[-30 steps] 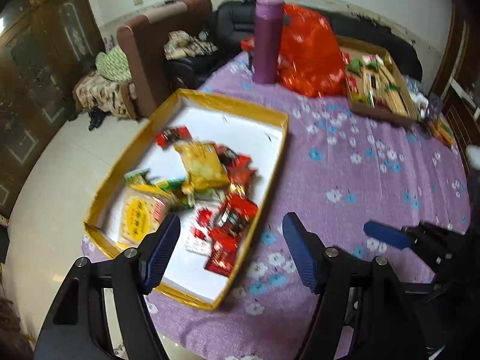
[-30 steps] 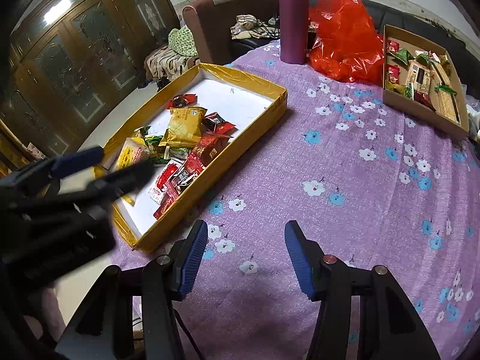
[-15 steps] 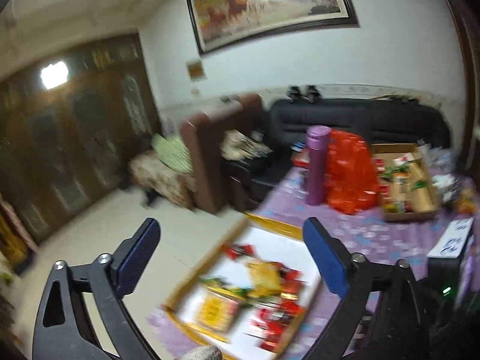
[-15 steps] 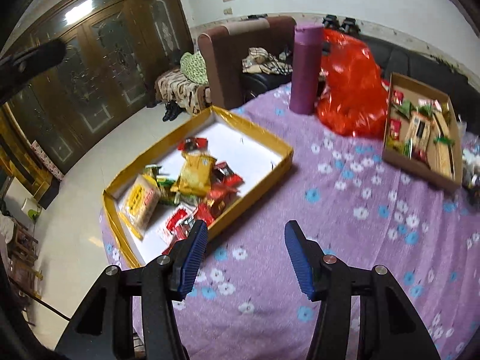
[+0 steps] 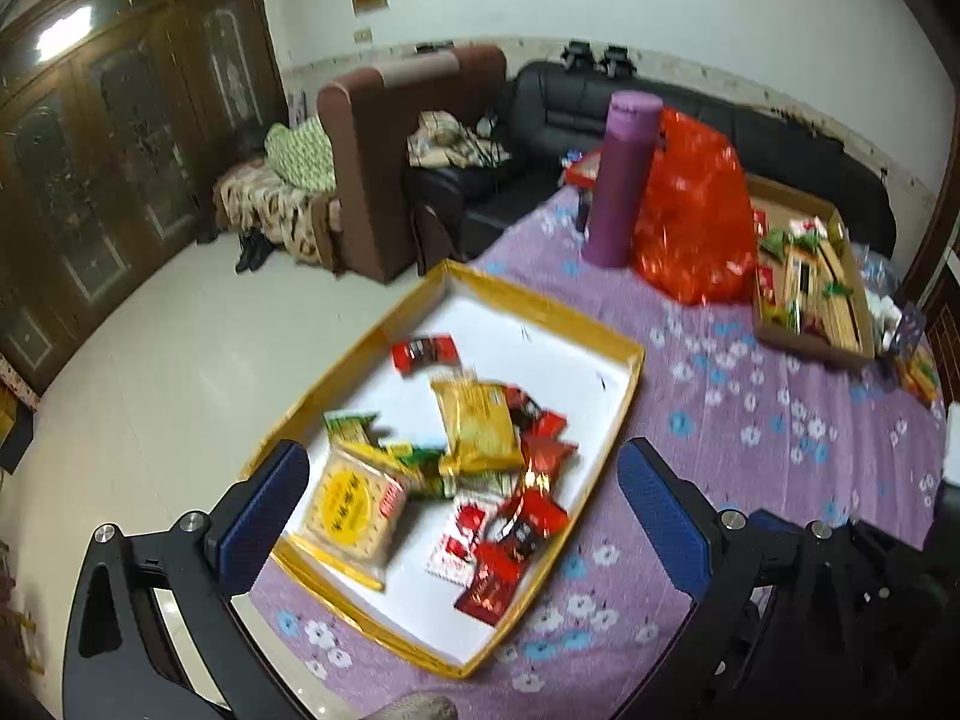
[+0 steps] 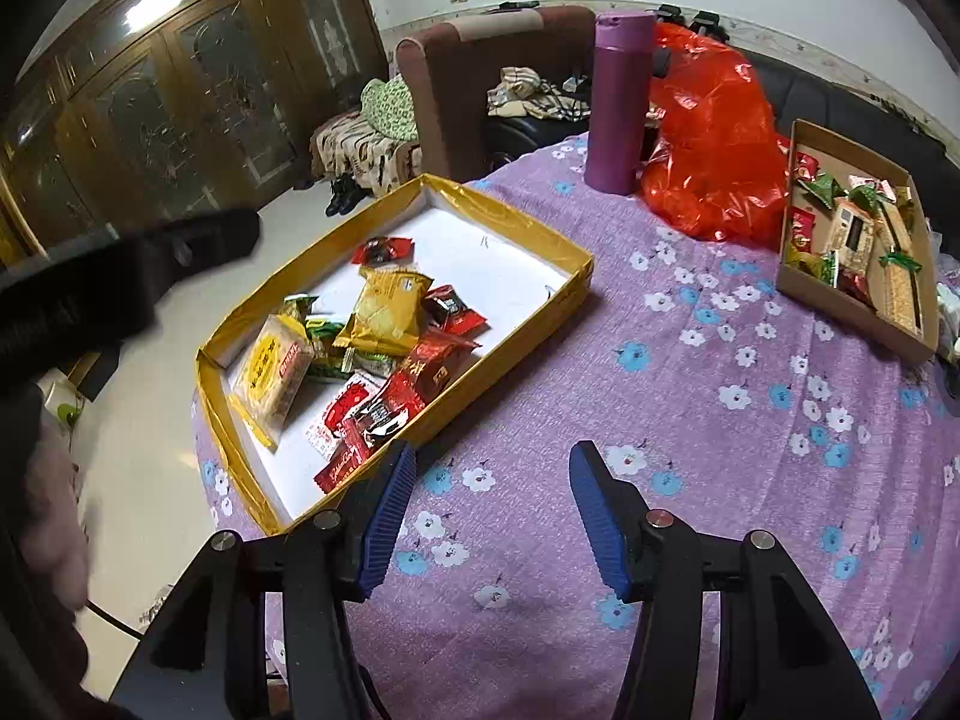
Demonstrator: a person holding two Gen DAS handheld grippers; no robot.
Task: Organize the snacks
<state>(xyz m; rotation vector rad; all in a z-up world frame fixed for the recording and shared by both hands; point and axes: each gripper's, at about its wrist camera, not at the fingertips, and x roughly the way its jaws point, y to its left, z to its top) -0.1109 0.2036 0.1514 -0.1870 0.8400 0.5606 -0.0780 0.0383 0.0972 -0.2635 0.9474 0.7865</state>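
Note:
A gold-rimmed white tray point(image 5: 540, 309) point(image 6: 516, 219) on the purple flowered tablecloth holds a loose pile of snack packets point(image 5: 474, 456) point(image 6: 384, 354). A brown cardboard box point(image 5: 804, 345) point(image 6: 840, 300) at the far right holds sorted snacks. My left gripper point(image 5: 462, 504) is open and empty, held above the near end of the tray. My right gripper point(image 6: 489, 510) is open and empty above bare tablecloth, right of the tray's near corner. The left gripper's body shows dark and blurred at the left of the right wrist view.
A purple flask point(image 5: 618, 180) point(image 6: 618, 102) and a red plastic bag point(image 5: 696, 216) point(image 6: 714, 138) stand at the table's far side. A brown armchair point(image 5: 396, 156) and black sofa point(image 5: 600, 108) lie beyond. Small items point(image 5: 912, 354) sit at the right edge.
The left gripper swung up toward the room, then came back down over the tray, with its jaws wider apart. The right gripper rose slightly, then settled; it stays open.

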